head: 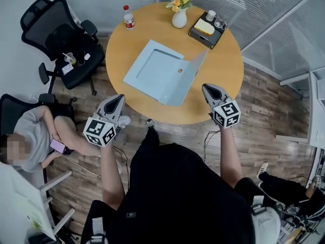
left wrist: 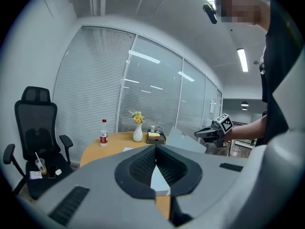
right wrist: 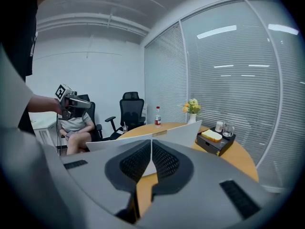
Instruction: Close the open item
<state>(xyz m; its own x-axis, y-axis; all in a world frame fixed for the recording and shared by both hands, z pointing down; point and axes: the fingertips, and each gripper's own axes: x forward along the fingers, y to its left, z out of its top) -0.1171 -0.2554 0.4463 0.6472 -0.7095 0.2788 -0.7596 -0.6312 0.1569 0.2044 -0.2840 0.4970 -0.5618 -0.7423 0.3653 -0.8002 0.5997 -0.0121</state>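
A pale blue laptop (head: 158, 71) lies open on the round wooden table (head: 223, 70), its lid (head: 197, 65) tilted up toward the right. My left gripper (head: 121, 97) hovers at the table's near left edge, shut and empty, short of the laptop's near corner. My right gripper (head: 205, 87) is over the near right edge, just right of the lid, jaws together with nothing between them. In the left gripper view the laptop (left wrist: 183, 141) shows beyond the closed jaws (left wrist: 155, 147), with the right gripper (left wrist: 206, 134) past it. The right gripper view shows the lid (right wrist: 172, 135) ahead of the jaws (right wrist: 151, 141).
At the table's far side stand a water bottle (head: 129, 18), a white vase of flowers (head: 179, 15) and a black tray (head: 205, 30) with cups. Two black office chairs (head: 58, 34) are to the left. A seated person (head: 35, 136) holds a phone at lower left.
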